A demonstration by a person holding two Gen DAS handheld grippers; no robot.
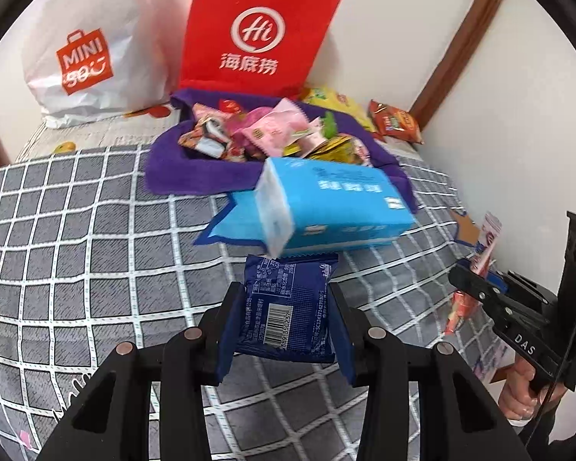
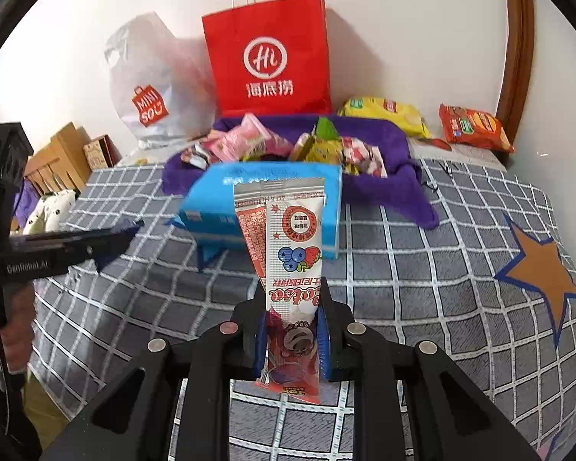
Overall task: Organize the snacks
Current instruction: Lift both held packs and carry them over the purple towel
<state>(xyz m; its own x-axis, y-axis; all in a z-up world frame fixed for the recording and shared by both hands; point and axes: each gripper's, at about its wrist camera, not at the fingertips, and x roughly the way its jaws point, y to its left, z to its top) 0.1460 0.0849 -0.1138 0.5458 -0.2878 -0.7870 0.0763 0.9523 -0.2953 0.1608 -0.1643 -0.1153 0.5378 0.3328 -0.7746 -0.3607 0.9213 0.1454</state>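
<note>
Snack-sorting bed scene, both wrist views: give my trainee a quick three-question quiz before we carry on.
1. True or false: the left gripper holds a dark blue foil snack packet.
2. What does the right gripper grip? A) yellow chip bag B) long white-and-red berry snack stick C) tissue pack
3. Fill in: the loose snack pile sits on a ____ cloth.

Key: 1 true; 2 B, the long white-and-red berry snack stick; 3 purple.

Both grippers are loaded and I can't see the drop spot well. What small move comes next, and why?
Probably ease the left gripper forward over the light blue box: it is shut on the dark blue packet, and the box lies just ahead.
</note>
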